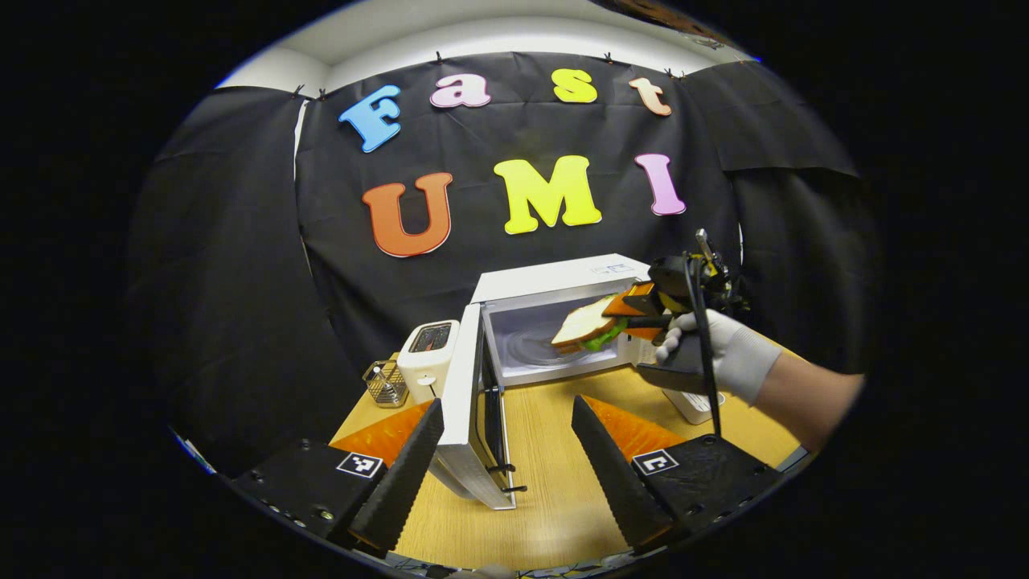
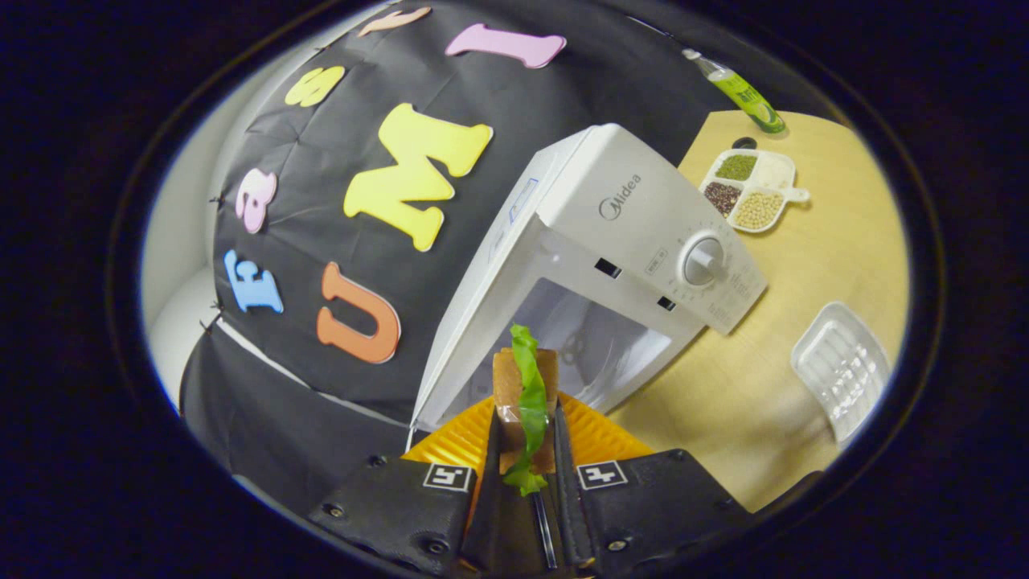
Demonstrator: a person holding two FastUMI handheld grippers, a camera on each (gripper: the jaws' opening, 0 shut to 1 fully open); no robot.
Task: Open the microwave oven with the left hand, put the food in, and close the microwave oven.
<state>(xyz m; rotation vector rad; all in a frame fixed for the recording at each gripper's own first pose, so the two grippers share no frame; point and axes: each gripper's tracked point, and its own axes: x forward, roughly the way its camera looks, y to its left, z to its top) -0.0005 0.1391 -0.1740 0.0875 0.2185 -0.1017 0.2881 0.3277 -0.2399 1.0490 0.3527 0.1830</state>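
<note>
The white microwave point(image 1: 555, 281) stands at the back of the wooden table point(image 1: 555, 498) with its door point(image 1: 470, 402) swung wide toward me. My left gripper point(image 1: 507, 406) is open, and the door's free edge stands between its spread fingers without being pinched. A sandwich point(image 1: 589, 324) of white bread with green lettuce hangs at the mouth of the cavity point(image 1: 530, 338), with the right gripper point(image 1: 643, 310) shut on it and a gloved hand point(image 1: 711, 350) behind. In the right gripper view, the right gripper point(image 2: 526, 422) clamps the sandwich point(image 2: 526, 386) edge-on just before the microwave point(image 2: 643, 225) opening.
A white toaster point(image 1: 428, 354) and a small wire basket point(image 1: 387, 383) stand left of the microwave. Right of it lie a divided dish of grains point(image 2: 748, 189), a clear plastic tray point(image 2: 840, 366) and a green bottle point(image 2: 744, 92). The control dial point(image 2: 702, 261) faces front.
</note>
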